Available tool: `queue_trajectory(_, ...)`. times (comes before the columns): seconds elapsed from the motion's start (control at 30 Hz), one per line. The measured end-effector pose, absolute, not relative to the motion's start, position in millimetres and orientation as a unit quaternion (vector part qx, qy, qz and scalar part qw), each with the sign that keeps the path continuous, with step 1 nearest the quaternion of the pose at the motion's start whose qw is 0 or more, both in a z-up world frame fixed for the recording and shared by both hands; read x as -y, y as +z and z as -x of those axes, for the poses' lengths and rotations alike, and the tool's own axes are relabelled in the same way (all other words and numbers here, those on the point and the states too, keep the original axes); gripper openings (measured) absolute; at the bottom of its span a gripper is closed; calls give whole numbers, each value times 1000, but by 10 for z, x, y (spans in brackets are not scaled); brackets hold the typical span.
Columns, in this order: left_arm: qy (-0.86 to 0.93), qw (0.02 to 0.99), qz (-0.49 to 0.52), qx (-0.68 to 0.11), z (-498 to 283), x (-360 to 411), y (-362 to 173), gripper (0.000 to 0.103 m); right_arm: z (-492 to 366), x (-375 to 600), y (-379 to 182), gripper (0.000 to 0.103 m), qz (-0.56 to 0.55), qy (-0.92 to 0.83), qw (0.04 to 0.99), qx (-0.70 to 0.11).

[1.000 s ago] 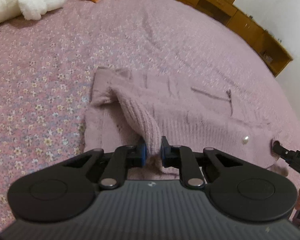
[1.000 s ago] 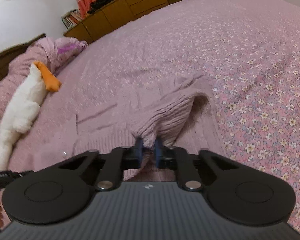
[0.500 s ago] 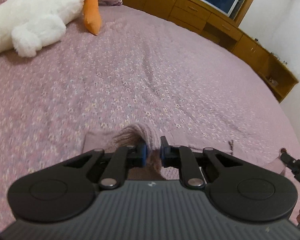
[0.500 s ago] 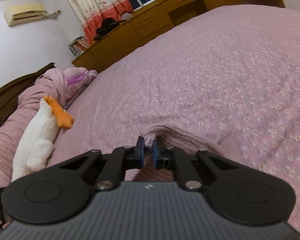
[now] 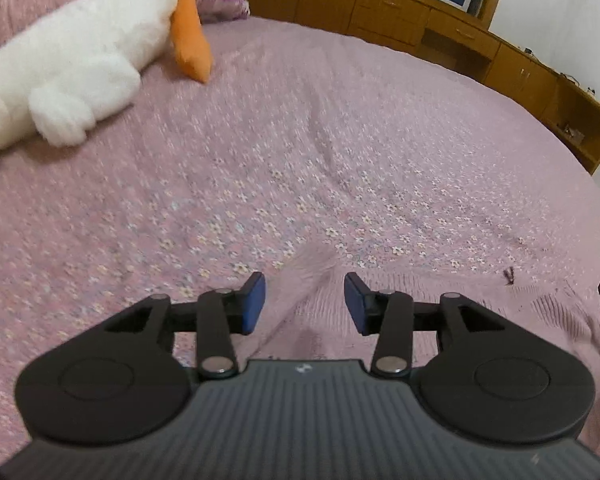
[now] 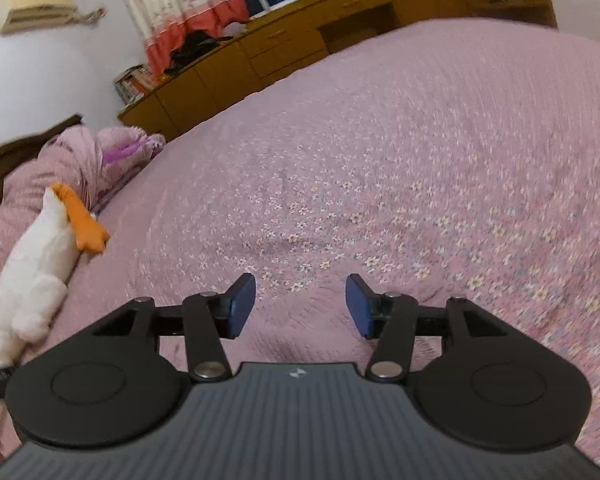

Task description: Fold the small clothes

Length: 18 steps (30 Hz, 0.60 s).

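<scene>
2 sets of fingers (image 5: 304, 304) (image 6: 301, 304) gape empty; below them the sweater (image 5: 320, 312), soft, light, floppy knit, wants pinching at its edge.

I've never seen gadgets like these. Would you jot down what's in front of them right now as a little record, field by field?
Setting: a bed with a pink floral bedspread
Garment: a pink knitted sweater, lying on the bedspread below both grippers
Left gripper: open, nothing between its blue pads
Right gripper: open, holding nothing
Sweater in right view: pink knit under the open gripper
Toy: white plush with an orange beak, far left by the pillows
Background: wooden cabinets along the wall, window curtain
</scene>
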<state>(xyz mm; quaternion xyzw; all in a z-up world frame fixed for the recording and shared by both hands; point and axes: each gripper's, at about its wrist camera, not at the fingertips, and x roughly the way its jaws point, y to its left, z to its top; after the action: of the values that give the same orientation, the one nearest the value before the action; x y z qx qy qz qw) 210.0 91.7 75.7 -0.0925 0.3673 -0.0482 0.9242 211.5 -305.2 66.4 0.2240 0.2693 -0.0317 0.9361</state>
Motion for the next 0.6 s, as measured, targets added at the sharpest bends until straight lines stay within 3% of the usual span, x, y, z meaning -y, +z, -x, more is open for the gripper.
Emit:
queue_trajectory(0.27,-45,922,61,-380,-2056,-874,665,46,-1970,2891,633,58,-147,-15,949,-278)
queue_trajectory(0.6,37,917,26,-396,-2301,-1008,358,48,-1989,3069,532,58,-139,-45,947,-286)
